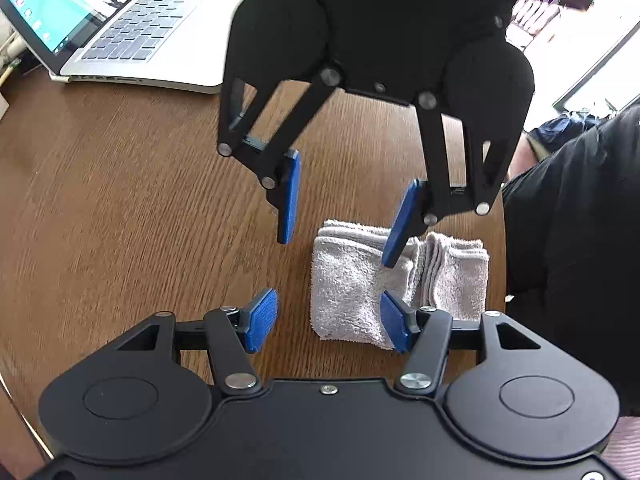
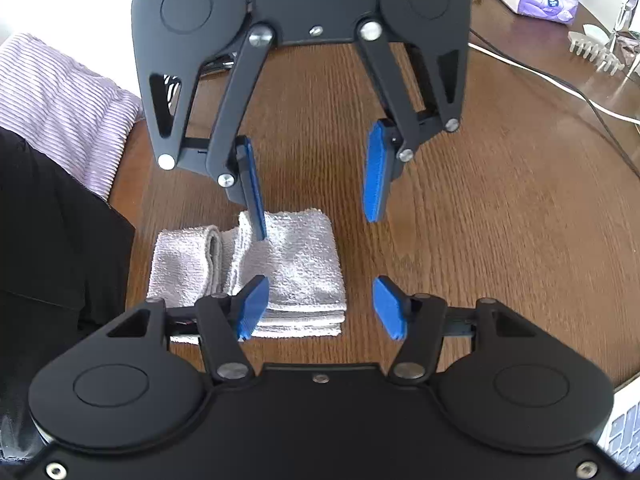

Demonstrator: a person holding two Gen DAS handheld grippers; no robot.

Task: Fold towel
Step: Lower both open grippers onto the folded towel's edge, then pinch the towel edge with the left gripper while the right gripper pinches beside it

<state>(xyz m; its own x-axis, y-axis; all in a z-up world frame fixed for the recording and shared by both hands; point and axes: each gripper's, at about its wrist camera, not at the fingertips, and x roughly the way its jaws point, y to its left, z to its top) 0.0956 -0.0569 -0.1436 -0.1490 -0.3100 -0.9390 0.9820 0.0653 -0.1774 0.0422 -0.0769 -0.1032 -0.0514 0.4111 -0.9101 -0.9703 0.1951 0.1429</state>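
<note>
So the pale grey terry towel (image 1: pixel 360 280) is sitting folded into a chunky stack on the brown wood-grain worktop (image 1: pixel 140 220), right at my near edge. Left tool (image 1: pixel 328 320) and right tool (image 2: pixel 320 308) both hang wide open above it, gripping nothing, facing each other. Looks finished to me, silver laptop (image 1: pixel 160 20) well clear

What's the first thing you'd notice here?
Two black grippers with bright blue fingers face each other above a brown wooden table, both open. Between them lies a folded grey towel, and an open laptop sits at the far left in the left wrist view.
</note>
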